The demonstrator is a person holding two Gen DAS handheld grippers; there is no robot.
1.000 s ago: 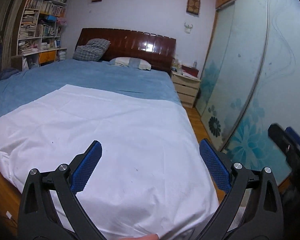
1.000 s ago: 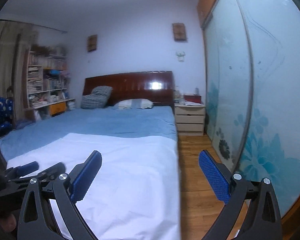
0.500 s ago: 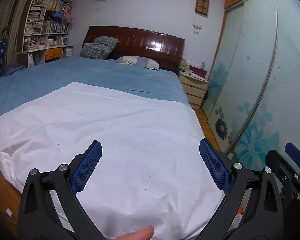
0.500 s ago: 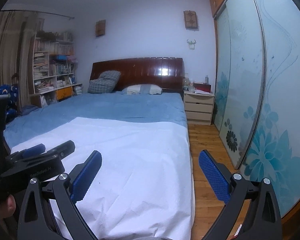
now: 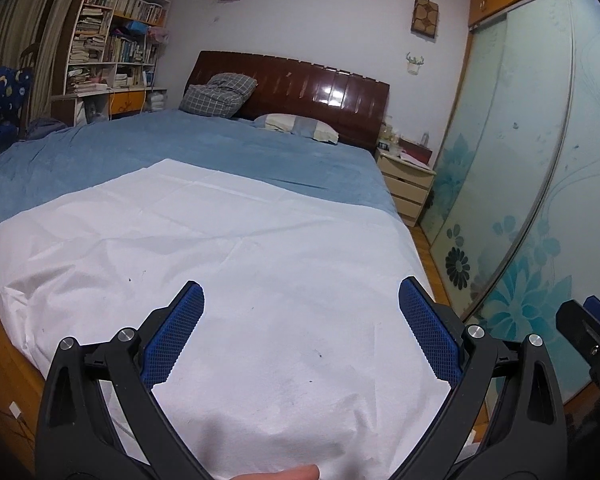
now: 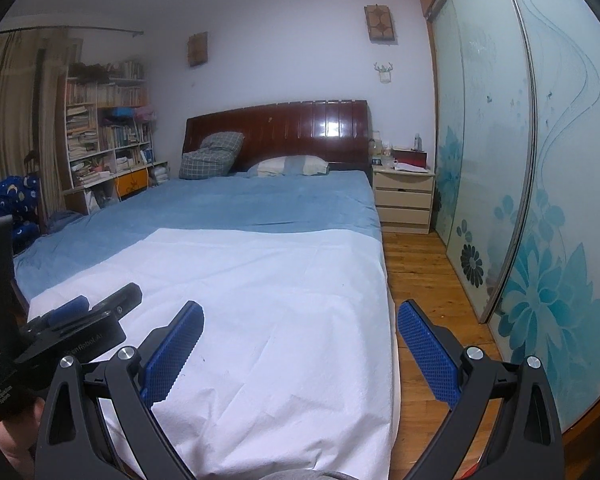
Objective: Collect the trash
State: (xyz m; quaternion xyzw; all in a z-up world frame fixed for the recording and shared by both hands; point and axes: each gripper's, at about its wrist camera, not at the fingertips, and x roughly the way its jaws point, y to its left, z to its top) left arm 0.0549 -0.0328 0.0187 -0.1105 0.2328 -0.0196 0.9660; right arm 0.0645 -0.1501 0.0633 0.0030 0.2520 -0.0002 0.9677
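My left gripper (image 5: 300, 320) is open and empty, held above the foot of a bed covered by a white sheet (image 5: 228, 264). My right gripper (image 6: 300, 328) is open and empty, over the bed's right edge. The left gripper also shows in the right wrist view (image 6: 84, 312) at the lower left. The right gripper's tip shows in the left wrist view (image 5: 588, 332) at the far right. No trash item is visible on the sheet, only a few tiny dark specks (image 5: 320, 356).
A blue bedspread (image 6: 240, 208) with two pillows (image 6: 288, 166) lies toward a dark wooden headboard (image 6: 284, 128). A nightstand (image 6: 404, 196) stands right of the bed. Glass sliding wardrobe doors (image 6: 520, 200) line the right side, above a wooden floor strip (image 6: 424, 280). Bookshelves (image 6: 104, 132) stand far left.
Both views have tilted down and drifted a little, so the bed sits lower and nearer in frame. Both grippers stay open and empty.
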